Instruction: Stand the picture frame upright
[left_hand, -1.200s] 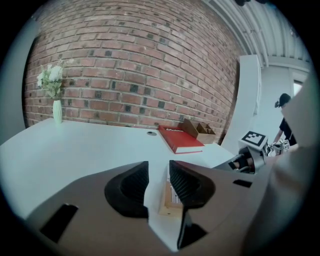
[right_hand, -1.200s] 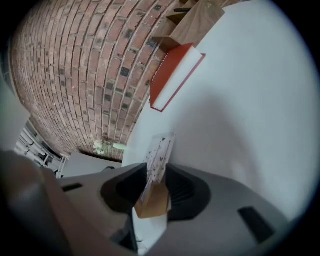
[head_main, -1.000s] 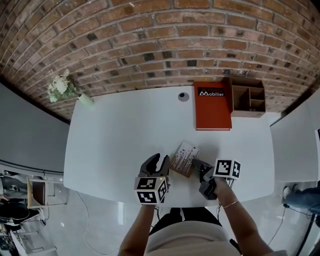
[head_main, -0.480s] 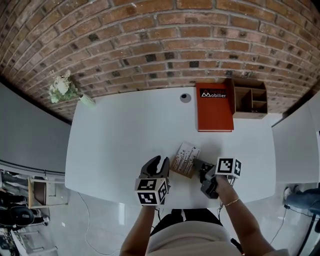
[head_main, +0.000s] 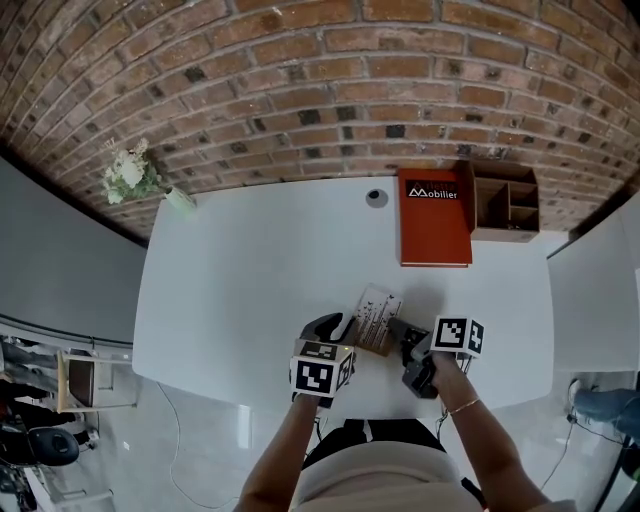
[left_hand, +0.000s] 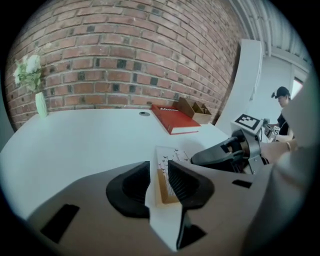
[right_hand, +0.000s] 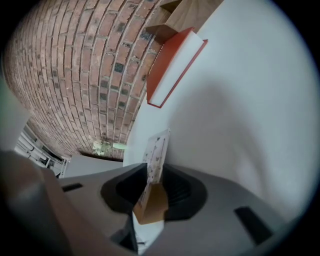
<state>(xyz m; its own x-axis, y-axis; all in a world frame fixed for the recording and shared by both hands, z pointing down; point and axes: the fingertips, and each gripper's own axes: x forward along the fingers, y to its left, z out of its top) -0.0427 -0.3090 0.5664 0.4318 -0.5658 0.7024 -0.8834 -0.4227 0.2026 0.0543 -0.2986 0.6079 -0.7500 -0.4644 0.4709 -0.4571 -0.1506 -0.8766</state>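
The picture frame (head_main: 372, 312), a small white print with a wooden edge, sits tilted near the front of the white table (head_main: 250, 270). My right gripper (head_main: 398, 332) is shut on its right edge; in the right gripper view the frame (right_hand: 156, 150) stands pinched between the jaws of the right gripper (right_hand: 155, 177). My left gripper (head_main: 338, 325) has come in at the frame's left corner. In the left gripper view the frame (left_hand: 167, 162) lies between the jaws of the left gripper (left_hand: 159, 172), which are closing but do not clamp it. The right gripper (left_hand: 225, 152) shows beyond.
A red book (head_main: 435, 218) lies at the back right beside a wooden organizer (head_main: 505, 200). A vase of white flowers (head_main: 135, 175) stands at the back left, and a round grommet (head_main: 376, 197) at the back middle. The table's front edge is just behind both grippers.
My left gripper has moved right, from beside the frame to around its left corner. The right gripper and the frame have stayed where they were.
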